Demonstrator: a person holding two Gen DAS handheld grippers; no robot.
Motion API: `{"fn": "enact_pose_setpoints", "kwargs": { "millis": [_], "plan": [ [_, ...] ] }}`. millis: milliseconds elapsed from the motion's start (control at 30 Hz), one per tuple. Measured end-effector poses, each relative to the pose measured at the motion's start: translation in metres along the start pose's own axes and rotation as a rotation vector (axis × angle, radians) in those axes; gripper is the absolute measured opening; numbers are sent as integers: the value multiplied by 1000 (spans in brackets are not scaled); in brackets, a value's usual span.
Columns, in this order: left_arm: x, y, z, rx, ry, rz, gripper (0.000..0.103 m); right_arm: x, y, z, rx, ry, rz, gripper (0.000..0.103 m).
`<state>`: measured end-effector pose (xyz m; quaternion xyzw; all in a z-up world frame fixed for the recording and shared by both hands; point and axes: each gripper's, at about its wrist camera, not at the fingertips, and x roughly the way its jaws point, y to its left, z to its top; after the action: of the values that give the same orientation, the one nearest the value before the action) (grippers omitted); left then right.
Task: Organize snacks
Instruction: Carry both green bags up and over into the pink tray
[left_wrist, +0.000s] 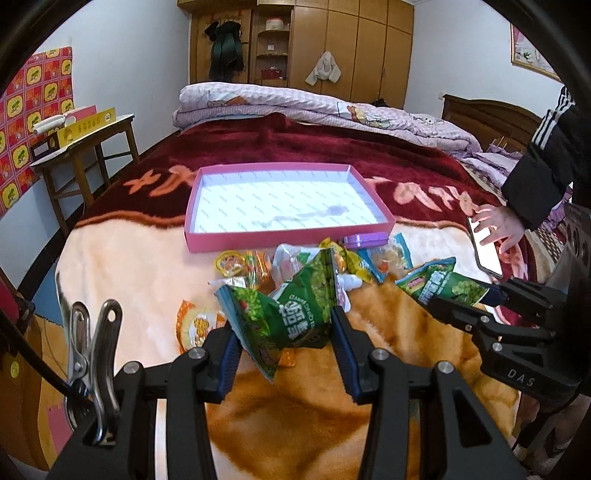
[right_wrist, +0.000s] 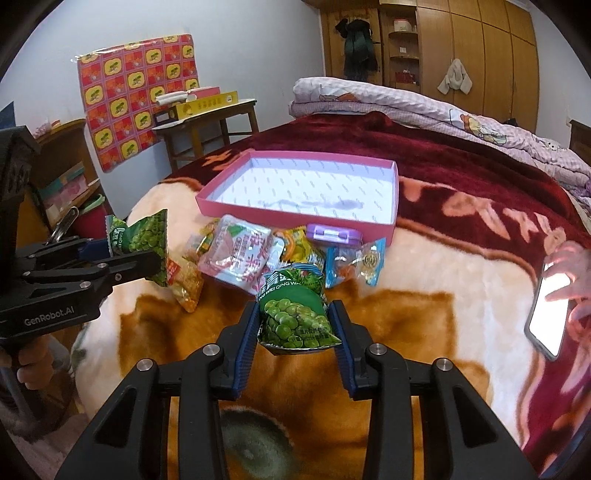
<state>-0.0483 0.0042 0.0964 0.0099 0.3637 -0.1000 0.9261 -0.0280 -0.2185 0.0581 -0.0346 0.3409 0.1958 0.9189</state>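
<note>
both tongs (left_wrist: 284, 328) (right_wrist: 293, 325) (left, right) clamp green pea packets (left_wrist: 295, 314) (right_wrist: 295, 317)

snack pile (right_wrist: 255, 254): packets overlap, lower ones mostly covered; print too small to read
purple tin (left_wrist: 364, 239): left wrist view shows only its top edge behind the packets
orange packet (left_wrist: 195, 326): right part hidden behind left gripper (left_wrist: 284, 332) finger
phone (right_wrist: 550, 314): partly covered by a bare hand (right_wrist: 570, 280), cut by frame edge
sleeve (left_wrist: 543, 158): person out of frame beyond it
wardrobe shelves (right_wrist: 404, 40): contents too small to tell
</note>
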Motion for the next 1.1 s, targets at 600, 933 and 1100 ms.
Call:
{"fn": "enact_pose_setpoints", "kwargs": {
  "millis": [600,933,1100],
  "plan": [
    [21,16,48,1,-5,37,48,9,-15,53,-2,-34,-23,39],
    [42,23,72,10,2,64,48,26,-27,79,-10,-39,-30,39],
    [56,26,84,6,9,70,48,38,-34,89,-8,-32,-34,39]
  ]
}}
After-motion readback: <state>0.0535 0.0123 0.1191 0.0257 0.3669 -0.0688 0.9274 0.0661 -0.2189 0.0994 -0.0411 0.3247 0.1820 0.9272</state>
